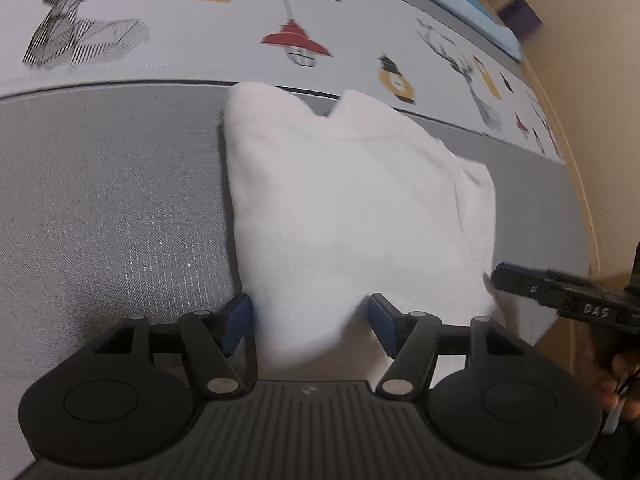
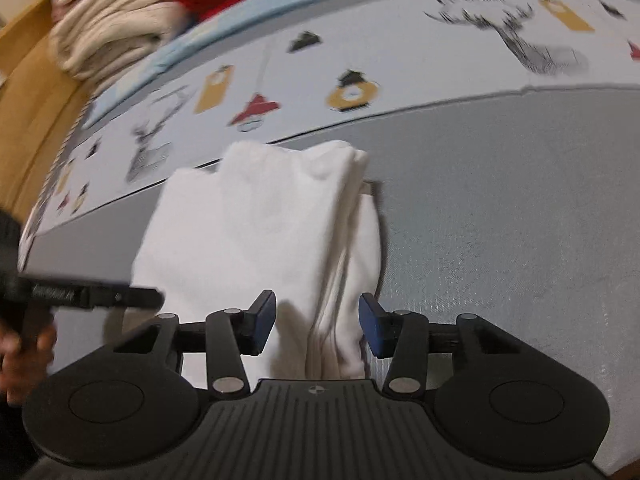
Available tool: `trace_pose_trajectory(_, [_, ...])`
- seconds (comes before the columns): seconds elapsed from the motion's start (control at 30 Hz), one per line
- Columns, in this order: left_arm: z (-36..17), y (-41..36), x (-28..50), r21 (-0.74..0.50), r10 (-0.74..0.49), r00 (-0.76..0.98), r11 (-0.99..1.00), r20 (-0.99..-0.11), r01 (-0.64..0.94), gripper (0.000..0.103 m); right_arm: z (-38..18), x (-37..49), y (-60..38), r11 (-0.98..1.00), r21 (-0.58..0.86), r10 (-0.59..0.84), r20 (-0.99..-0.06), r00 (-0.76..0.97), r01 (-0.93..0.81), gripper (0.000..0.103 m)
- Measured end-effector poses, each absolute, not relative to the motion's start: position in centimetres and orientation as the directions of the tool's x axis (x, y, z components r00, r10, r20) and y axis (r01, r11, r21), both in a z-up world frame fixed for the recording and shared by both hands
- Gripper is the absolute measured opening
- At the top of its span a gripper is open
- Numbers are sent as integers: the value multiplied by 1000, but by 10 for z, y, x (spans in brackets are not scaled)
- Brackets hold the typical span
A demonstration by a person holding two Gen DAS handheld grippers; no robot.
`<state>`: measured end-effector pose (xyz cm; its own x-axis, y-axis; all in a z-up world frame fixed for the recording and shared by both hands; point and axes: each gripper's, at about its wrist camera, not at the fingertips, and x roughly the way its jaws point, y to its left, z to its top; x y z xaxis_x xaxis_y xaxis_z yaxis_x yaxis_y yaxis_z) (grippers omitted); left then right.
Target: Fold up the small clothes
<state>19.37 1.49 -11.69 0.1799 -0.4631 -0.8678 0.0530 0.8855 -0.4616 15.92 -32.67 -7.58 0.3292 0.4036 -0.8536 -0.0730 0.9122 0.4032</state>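
A small white garment (image 1: 352,208) lies folded lengthwise on the grey bed cover (image 1: 112,208). My left gripper (image 1: 310,322) is open, its blue pads on either side of the garment's near left corner. In the right wrist view the same garment (image 2: 248,240) shows its stacked folded layers on the right side. My right gripper (image 2: 317,326) is open around the garment's near right edge. Each gripper shows at the edge of the other's view: the right one (image 1: 560,292), the left one (image 2: 92,294).
A printed sheet with deer, lamps and tags (image 1: 280,32) lies beyond the grey cover (image 2: 500,220). A pile of cream and red clothes (image 2: 120,12) sits at the far left. A wooden frame (image 2: 32,92) borders the bed.
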Motion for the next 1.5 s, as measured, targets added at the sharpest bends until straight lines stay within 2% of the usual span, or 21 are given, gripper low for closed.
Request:
trace_pose_trajectory(0.13, [-128, 17, 205, -478, -465, 182, 878, -867, -32, 72, -98, 178, -315, 925, 381, 366, -892, 266, 5, 49])
trace_pose_trajectory(0.27, [-135, 15, 213, -485, -470, 181, 873, -864, -50, 74, -108, 186, -302, 937, 350, 337, -907, 255, 9, 57])
trace_pose_trajectory(0.4, [-134, 9, 218, -468, -454, 191, 883, -870, -32, 74, -111, 187, -299, 943, 333, 324, -911, 255, -8, 54])
trace_pose_trajectory(0.47, [-132, 7, 219, -451, -439, 200, 892, -876, -16, 67, -111, 187, -298, 943, 333, 326, -909, 258, -19, 48])
trace_pose_trajectory(0.6, [-120, 6, 222, -452, -443, 240, 892, -864, 19, 34, -106, 188, -295, 939, 341, 337, -899, 280, -37, 32])
trace_pose_trajectory(0.73, [-100, 6, 224, -425, -430, 305, 901, -850, 88, 31, -97, 192, -297, 925, 380, 365, -870, 331, -22, 24])
trace_pose_trajectory(0.83, [-83, 16, 228, -439, -436, 382, 894, -815, 85, 31, -85, 197, -294, 915, 402, 377, -829, 413, -29, 23])
trace_pose_trajectory(0.9, [-65, 26, 227, -444, -428, 486, 892, -762, 89, 34, -66, 197, -284, 928, 364, 352, -780, 517, -82, 23])
trace_pose_trajectory(0.97, [-49, 35, 224, -435, -389, 594, 897, -704, 71, 47, -45, 194, -275, 954, 277, 282, -704, 651, -114, 24])
trace_pose_trajectory(1.0, [-44, 39, 224, -431, -373, 620, 900, -690, 63, 59, -39, 194, -274, 962, 254, 249, -674, 696, -99, 34])
trace_pose_trajectory(1.07, [-49, 44, 227, -433, -374, 595, 900, -712, 47, 61, -41, 201, -281, 956, 291, 236, -673, 701, -42, 43])
trace_pose_trajectory(1.17, [-70, 52, 232, -451, -378, 498, 892, -780, -29, 61, -58, 210, -288, 930, 368, 304, -739, 601, -17, 43])
trace_pose_trajectory(1.33, [-105, 64, 232, -414, -351, 349, 901, -869, -126, 61, -76, 210, -265, 939, 322, 338, -813, 474, -117, 43])
trace_pose_trajectory(1.43, [-109, 63, 230, -412, -349, 340, 902, -873, -132, 61, -89, 207, -251, 958, 255, 287, -868, 405, -132, 35])
trace_pose_trajectory(1.47, [-108, 61, 229, -403, -343, 340, 907, -876, -120, 61, -95, 206, -251, 964, 235, 266, -884, 384, -125, 22])
trace_pose_trajectory(1.5, [-106, 59, 228, -395, -338, 340, 912, -878, -114, 61, -99, 207, -250, 966, 234, 258, -894, 366, -110, 16])
